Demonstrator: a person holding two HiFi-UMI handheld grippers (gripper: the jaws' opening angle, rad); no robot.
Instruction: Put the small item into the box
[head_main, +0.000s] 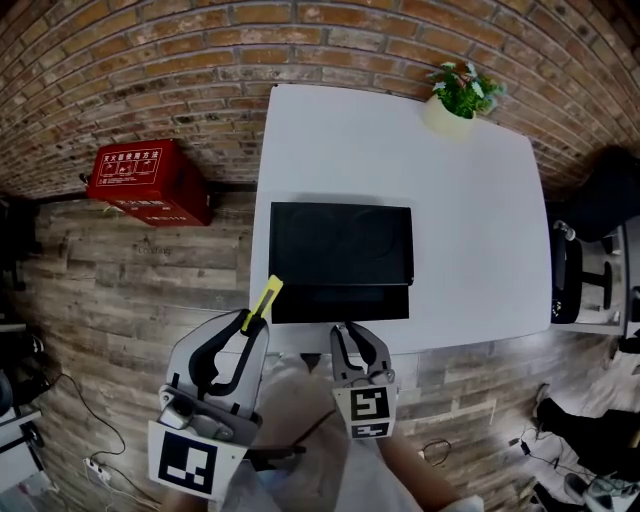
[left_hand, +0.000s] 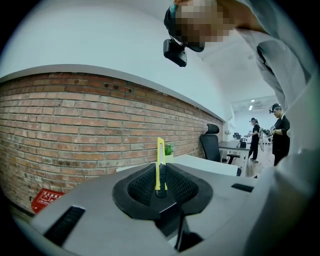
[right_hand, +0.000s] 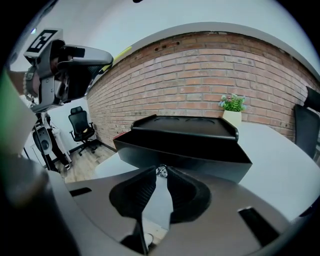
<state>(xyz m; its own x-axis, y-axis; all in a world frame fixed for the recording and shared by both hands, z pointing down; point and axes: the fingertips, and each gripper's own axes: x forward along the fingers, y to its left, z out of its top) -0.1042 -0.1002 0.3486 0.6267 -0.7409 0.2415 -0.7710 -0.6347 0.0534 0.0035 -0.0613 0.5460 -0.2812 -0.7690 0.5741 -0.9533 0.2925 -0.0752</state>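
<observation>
Since the small item (right_hand: 161, 171) is only pinched at the very tips of the right tool (head_main: 348, 332), that's the bit I'd worry about. It's a tiny shiny thing, can't tell what exactly, and there's barely any pad on it. Any wobble or slack and I reckon it pops out. The tool sits right at the near edge of the white worktop (head_main: 470, 220), so a drop could go to the floor rather than into the box.

The black box (right_hand: 200, 157) is open with its lid flipped back. Its front wall is just ahead of the item, near but not touching as far as I can see. The item isn't over the opening yet, so it has to get past that wall first.

The left tool (left_hand: 160, 187) is clamped on a yellow cutter (left_hand: 160, 162) that sticks up out of the jaws. It's held off to the left of the box, and it could knock the box if it drifts in.
</observation>
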